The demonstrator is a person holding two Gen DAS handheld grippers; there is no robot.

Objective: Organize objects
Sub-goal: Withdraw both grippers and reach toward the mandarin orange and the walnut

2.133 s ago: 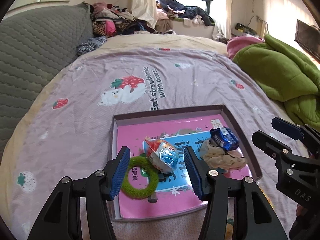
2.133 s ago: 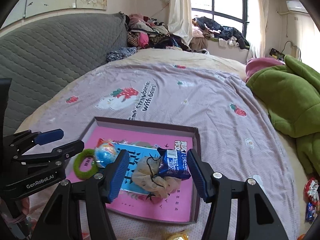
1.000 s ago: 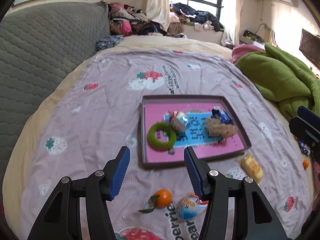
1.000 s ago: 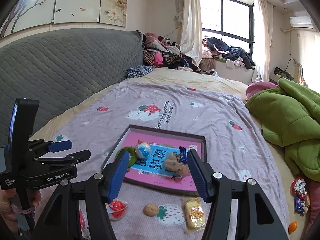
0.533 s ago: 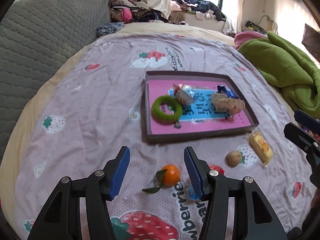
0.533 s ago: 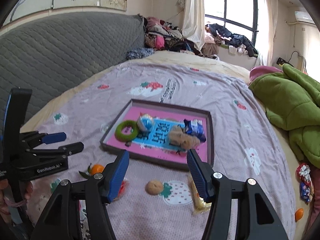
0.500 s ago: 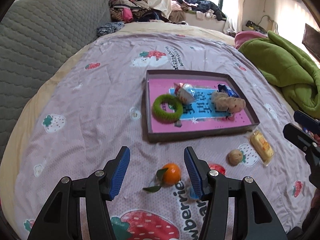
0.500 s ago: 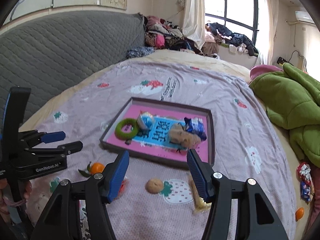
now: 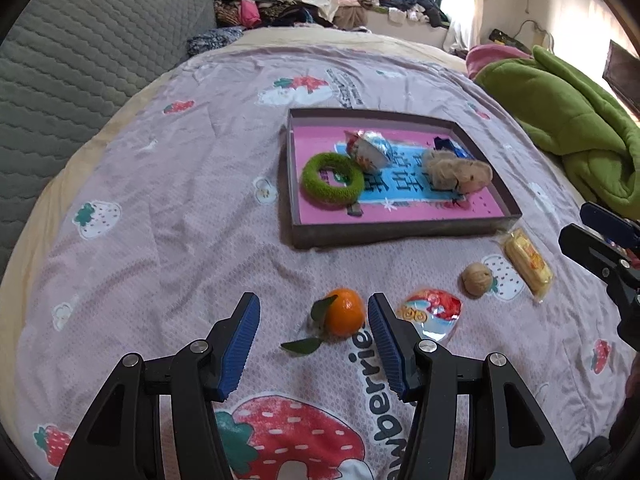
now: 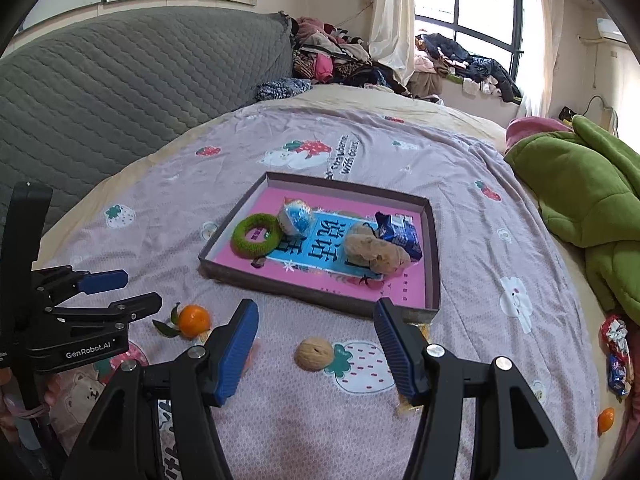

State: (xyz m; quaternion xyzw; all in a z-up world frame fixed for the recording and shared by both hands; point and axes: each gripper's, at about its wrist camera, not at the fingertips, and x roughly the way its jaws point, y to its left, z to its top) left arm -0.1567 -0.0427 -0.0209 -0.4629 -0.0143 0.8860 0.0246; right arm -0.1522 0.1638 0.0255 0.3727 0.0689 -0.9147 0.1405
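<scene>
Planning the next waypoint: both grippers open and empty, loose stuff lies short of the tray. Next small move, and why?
Probably ease the left gripper forward and down around the tangerine: its open jaws already frame it, outside the tray.

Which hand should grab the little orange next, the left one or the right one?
Probably the left. The left gripper is open, and the orange sits just ahead between its jaws. The right gripper is lined up on the walnut instead.

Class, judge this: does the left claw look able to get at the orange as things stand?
Probably yes. The left claw is open, and the orange lies on the bedspread just ahead of its fingertips with nothing between them.
</scene>
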